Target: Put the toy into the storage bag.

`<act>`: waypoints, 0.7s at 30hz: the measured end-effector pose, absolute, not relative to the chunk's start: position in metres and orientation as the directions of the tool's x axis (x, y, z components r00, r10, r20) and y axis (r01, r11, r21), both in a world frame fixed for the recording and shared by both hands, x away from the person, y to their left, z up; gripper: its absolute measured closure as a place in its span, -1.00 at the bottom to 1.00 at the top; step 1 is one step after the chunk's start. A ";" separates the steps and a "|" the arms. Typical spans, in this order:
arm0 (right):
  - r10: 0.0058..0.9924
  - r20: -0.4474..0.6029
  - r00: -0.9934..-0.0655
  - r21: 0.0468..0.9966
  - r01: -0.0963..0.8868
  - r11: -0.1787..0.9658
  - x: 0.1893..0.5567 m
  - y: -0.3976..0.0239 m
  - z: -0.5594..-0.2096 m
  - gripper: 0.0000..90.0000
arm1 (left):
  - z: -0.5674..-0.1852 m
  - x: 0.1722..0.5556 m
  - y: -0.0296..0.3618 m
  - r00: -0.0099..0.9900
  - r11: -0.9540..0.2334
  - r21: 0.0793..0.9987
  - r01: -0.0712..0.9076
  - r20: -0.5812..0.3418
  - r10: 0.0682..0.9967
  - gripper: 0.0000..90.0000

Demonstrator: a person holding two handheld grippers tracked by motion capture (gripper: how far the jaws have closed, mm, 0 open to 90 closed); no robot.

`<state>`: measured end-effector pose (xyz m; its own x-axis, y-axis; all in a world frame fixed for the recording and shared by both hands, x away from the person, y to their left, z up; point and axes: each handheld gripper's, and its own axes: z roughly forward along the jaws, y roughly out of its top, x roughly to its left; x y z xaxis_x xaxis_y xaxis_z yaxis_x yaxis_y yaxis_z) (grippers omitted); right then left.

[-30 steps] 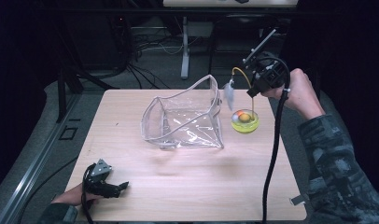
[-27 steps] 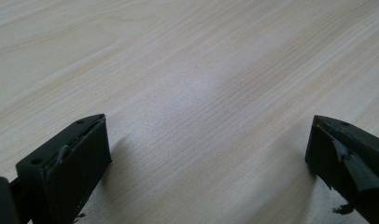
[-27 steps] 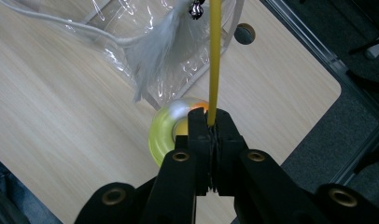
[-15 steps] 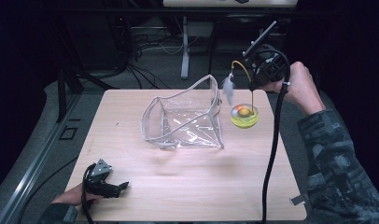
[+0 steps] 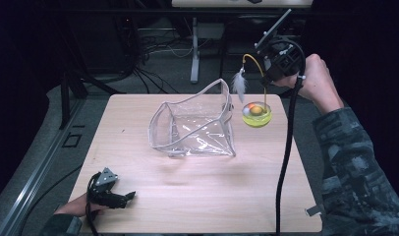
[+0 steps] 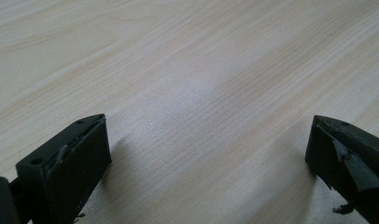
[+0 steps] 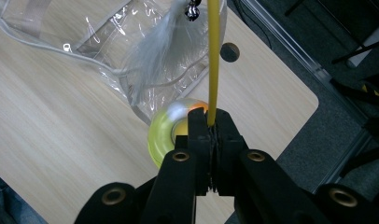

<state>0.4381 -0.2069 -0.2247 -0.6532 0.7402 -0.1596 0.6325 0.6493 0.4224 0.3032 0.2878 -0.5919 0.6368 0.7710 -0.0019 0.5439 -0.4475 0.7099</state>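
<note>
A cat toy hangs from my right gripper [image 5: 266,81], which is shut on its thin yellow rod [image 5: 264,93]. The toy's yellow-green round base [image 5: 256,116] holds an orange ball and sits just off the table, beside the right edge of a clear plastic bag [image 5: 195,125]. A white feather [image 5: 238,83] dangles from the rod's curved top. In the right gripper view the gripper [image 7: 209,121] pinches the rod [image 7: 214,60], with the base [image 7: 165,136] beyond and the feather [image 7: 150,51] over the bag [image 7: 85,28]. My left gripper [image 5: 126,195] [image 6: 206,149] rests open on the table's front left.
The wooden table [image 5: 197,206] has bare room in front of the bag. A round hole [image 7: 230,52] is near the table's corner. Beyond the far edge stand a desk leg [image 5: 194,49] and floor cables [image 5: 148,73]. The right gripper's cable [image 5: 286,157] hangs over the right side.
My right gripper has risen with the toy, lifting the round base higher beside the bag. The left gripper and the bag have stayed put.
</note>
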 end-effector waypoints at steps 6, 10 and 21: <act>0.735 -0.168 -0.657 0.431 0.621 0.655 0.438 -0.201 -0.216 0.97 | -0.592 0.303 0.288 0.637 -0.447 0.710 0.544 -0.002 0.771 -1.00; 0.732 -0.175 -0.659 0.439 0.613 0.657 0.438 -0.198 -0.212 0.97 | -0.592 0.303 0.288 0.638 -0.449 0.710 0.543 0.000 0.770 -1.00; 0.720 -0.202 -0.663 0.435 0.598 0.673 0.441 -0.190 -0.202 0.97 | -0.592 0.303 0.288 0.637 -0.448 0.710 0.544 -0.002 0.771 -1.00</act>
